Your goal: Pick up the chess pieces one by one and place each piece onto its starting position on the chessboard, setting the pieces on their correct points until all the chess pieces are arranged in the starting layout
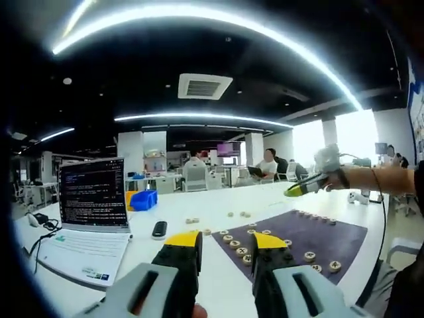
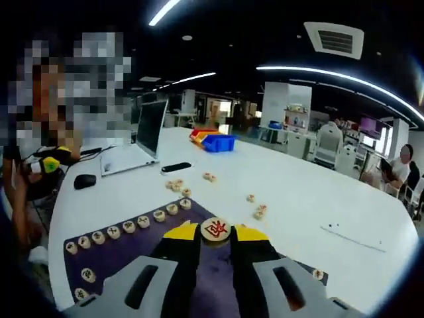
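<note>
A round wooden disc piece (image 2: 216,230) with a red character on its face is clamped between the yellow-tipped jaws of the right gripper (image 2: 215,233), held over the dark purple board mat (image 2: 126,255). The left gripper (image 1: 226,242) is seen with jaws apart and nothing between them, raised above the worktop (image 1: 199,265) at the mat's near edge.

Step in hand, as judged: the held piece is to be carried to its starting point. It should be kept flat, character up, lowered straight onto a free point, and released only once seated — neighbours in the row sit close and are easily nudged.

On the mat, a row of pale discs (image 2: 129,226) is lined along the far edge, with single ones set inside it; the mat looks soft and matte, with no sheen. Beyond the mat, loose pieces (image 2: 258,211) are scattered on the smooth white worktop — more remain to be placed. Further off a black mouse (image 2: 84,181), a dark phone (image 2: 175,167) and an open laptop (image 2: 136,142) are seen, then blue and yellow bins (image 2: 213,140).
</note>
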Tool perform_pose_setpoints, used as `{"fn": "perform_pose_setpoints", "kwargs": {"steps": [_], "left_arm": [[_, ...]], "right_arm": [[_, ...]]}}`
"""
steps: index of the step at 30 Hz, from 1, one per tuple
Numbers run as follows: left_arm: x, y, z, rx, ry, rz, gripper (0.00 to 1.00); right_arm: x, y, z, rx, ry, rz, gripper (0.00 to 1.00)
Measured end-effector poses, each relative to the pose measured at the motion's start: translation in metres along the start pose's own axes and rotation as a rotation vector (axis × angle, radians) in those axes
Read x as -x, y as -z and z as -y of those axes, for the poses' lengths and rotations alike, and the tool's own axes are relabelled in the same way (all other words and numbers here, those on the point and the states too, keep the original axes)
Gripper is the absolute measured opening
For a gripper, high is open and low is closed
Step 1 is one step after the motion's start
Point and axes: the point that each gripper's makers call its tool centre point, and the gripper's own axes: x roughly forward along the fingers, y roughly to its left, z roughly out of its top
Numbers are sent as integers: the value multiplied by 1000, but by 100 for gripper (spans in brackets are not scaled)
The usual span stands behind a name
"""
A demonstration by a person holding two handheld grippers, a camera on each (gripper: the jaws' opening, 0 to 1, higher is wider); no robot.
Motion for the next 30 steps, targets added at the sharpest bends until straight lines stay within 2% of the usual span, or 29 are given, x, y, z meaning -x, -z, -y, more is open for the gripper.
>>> {"fn": "perform_pose_setpoints", "kwargs": {"steps": [3,6,8,13,14,16,21,26,30], "left_arm": [[-1,-1,4,-9,7,0,31],[-2,-1,9,-15,18,-1,31],[-3,0,11,-17,25,-4,31],[-5,2,16,-19,36,-11,31],[-5,2,16,-19,37,-11,31],[-5,1,20,-24,43,-12,31],[-6,0,25,-33,53,-12,31],[-5,-2,23,-32,47,-7,31],[-4,-1,21,-30,42,-10,31]], "right_arm": [[37,-1,8,-1,38,42,19],[77,15,12,-12,93,66,19],[95,27,13,-18,119,66,19],[137,79,19,-45,203,-2,19],[139,82,20,-54,210,-5,19],[151,107,19,-106,226,-28,19],[152,140,18,-123,247,-89,19],[147,165,18,-161,256,-123,19],[143,174,18,-186,257,-134,19]]}}
